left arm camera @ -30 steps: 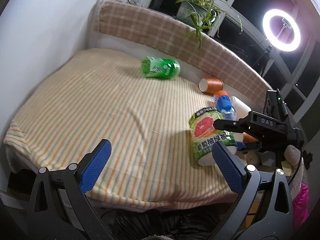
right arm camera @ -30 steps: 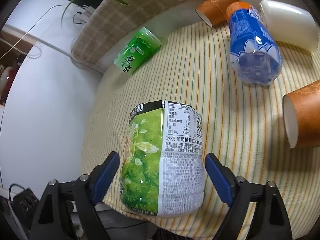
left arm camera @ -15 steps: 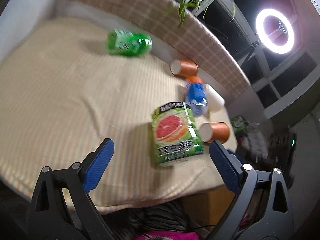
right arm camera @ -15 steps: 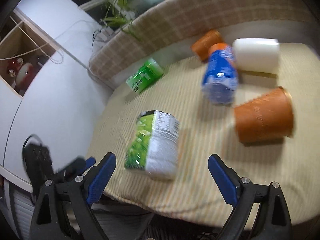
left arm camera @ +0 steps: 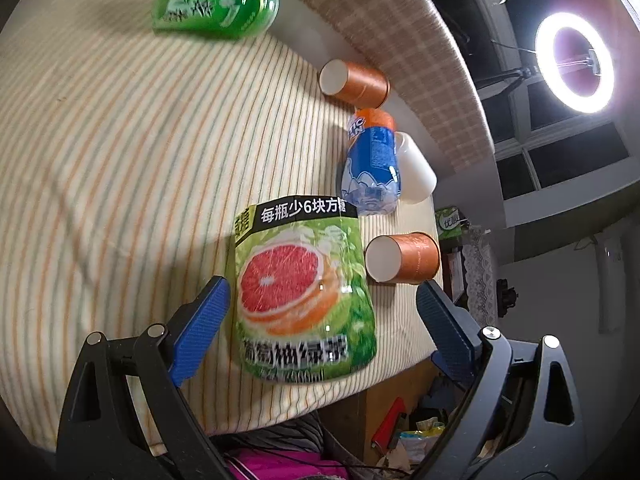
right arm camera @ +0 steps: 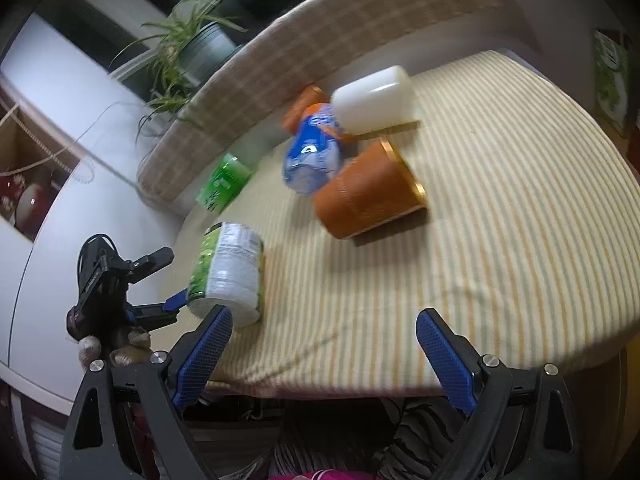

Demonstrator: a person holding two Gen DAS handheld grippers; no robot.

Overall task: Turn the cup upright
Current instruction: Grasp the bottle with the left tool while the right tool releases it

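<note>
An orange paper cup lies on its side near the table's right edge; it also shows in the right wrist view. A second orange cup lies on its side by the checked backrest. A white cup lies beside a blue bottle. My left gripper is open, its jaws either side of a grapefruit-label bottle. My right gripper is open and empty at the table's front edge, short of the near orange cup.
A green tea bottle lies at the back left. The striped cloth table ends at a checked backrest. A ring light glows at the right. The left gripper shows in the right wrist view.
My left gripper has moved in close around the grapefruit bottle. My right gripper has pulled back and swung right, away from that bottle, now facing the near orange cup.
</note>
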